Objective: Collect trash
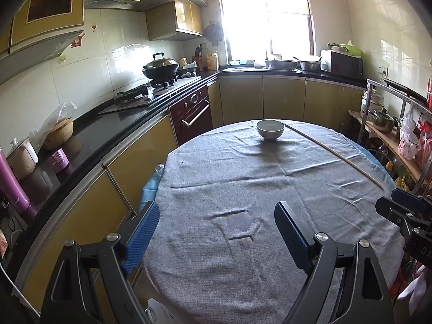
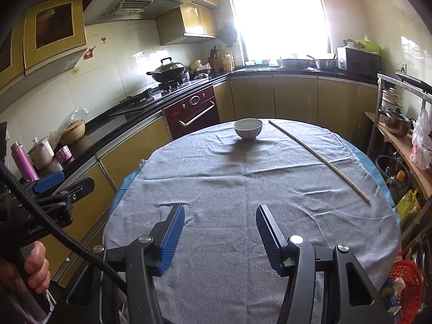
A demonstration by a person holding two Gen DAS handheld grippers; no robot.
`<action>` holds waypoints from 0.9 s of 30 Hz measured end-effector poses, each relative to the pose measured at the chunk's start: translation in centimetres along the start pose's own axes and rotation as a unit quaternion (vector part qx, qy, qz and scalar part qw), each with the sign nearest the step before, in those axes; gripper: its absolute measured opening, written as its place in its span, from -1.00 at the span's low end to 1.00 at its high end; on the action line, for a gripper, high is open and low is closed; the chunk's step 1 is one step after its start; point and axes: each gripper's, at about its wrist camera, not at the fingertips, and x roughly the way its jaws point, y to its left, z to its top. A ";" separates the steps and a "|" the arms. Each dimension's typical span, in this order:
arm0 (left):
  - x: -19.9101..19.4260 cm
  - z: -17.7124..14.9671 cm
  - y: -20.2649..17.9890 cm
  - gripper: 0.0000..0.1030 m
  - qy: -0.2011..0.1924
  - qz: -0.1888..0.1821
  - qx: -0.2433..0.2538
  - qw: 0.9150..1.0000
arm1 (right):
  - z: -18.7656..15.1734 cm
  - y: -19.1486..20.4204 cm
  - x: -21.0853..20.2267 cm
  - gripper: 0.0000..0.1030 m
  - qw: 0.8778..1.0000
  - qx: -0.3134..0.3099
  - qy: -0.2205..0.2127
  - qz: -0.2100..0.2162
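Trash, a long thin pale wooden stick (image 2: pixel 318 159), lies uncollected on the grey-clothed surface (image 2: pixel 243 189) beside a white ceramic bowl (image 2: pixel 247 129); both grippers' jaws gape empty, left gripper (image 1: pixel 216 232) wider than right gripper (image 2: pixel 220 232).

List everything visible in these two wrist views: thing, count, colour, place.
bowl: 1, white, far end of the table
stick: 1, pale, thin, lying diagonally on the cloth right of the bowl
tablecloth: 1, grey, covering the round table
wok: 1, dark with steel lid, on the stove at left
oven: 1, dark red, under the counter
microwave: 1, white and black, far right counter
flask: 1, pink, near left counter
basket: 1, red, floor right of the table
left gripper: blue pads, open, empty, above the cloth
right gripper: blue pads, open, empty, above the cloth
hand: 1, on the left gripper's handle
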 end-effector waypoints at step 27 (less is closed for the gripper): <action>-0.3 0.9 -1.7 0.69 -0.002 0.001 0.009 1.000 | 0.6 -1.0 0.0 0.15 1.000 0.005 -0.008 0.004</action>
